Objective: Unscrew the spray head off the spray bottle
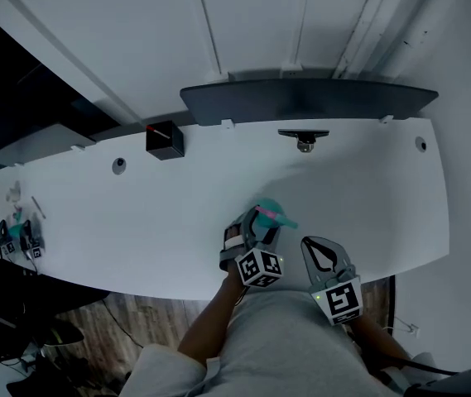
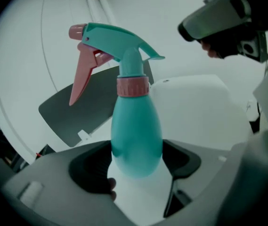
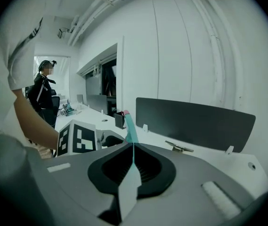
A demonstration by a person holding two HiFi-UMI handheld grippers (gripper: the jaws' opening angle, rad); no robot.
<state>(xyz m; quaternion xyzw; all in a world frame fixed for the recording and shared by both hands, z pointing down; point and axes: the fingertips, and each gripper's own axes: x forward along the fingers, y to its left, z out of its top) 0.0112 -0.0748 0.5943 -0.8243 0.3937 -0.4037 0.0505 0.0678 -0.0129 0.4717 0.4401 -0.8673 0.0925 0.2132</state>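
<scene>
Overhead first: left gripper (image 1: pixel 250 230) and right gripper (image 1: pixel 311 245) are both at the near edge of the white desk (image 1: pixel 367 188), with the spray bottle (image 1: pixel 272 215) in the left one. The left gripper view is the useful one. Its jaws are clamped on the teal body and the spray head (image 2: pixel 115 39) is fully seated on its pink collar (image 2: pixel 133 86), so I'd say unscrewing hasn't begun. Only the right gripper view shows that gripper's jaws pinched together with nothing in them, and the bottle sits just past their tips.
</scene>
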